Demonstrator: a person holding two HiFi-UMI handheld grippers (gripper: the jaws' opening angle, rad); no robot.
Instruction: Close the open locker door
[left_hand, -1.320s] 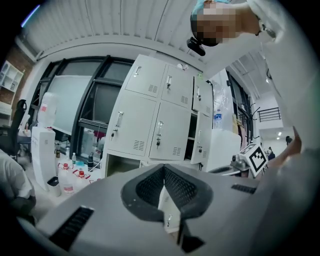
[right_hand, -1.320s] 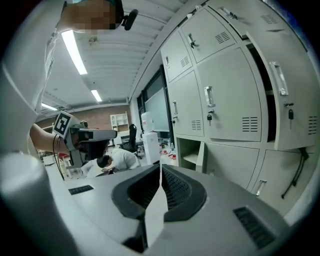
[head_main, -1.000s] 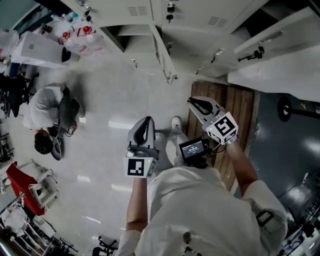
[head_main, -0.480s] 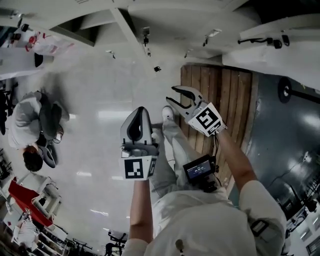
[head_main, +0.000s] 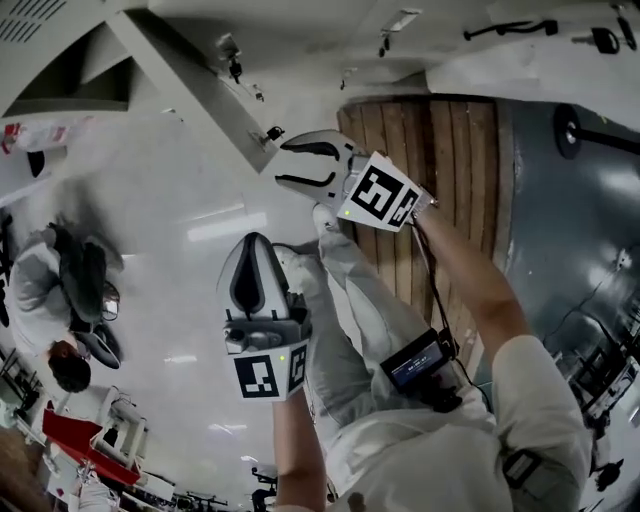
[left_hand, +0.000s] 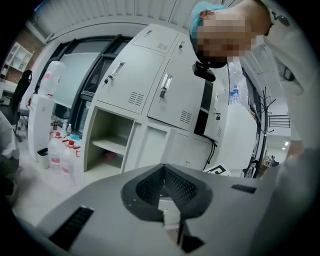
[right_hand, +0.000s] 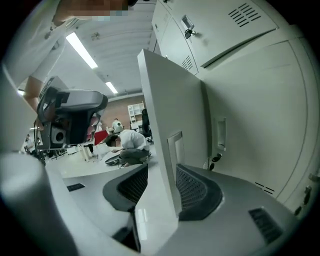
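Only its own view shows the right gripper (right_hand: 161, 182) with the open locker door (right_hand: 167, 110) edge standing between wide jaws, which have just been opening; overhead, they merely near the door's corner. The left gripper (left_hand: 163, 172) hangs apart, jaws together.

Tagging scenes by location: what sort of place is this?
Probably a locker area in a lab or workshop: a bank of pale grey metal lockers, clear plastic bottles with red caps standing beside them, and strip ceiling lights overhead.
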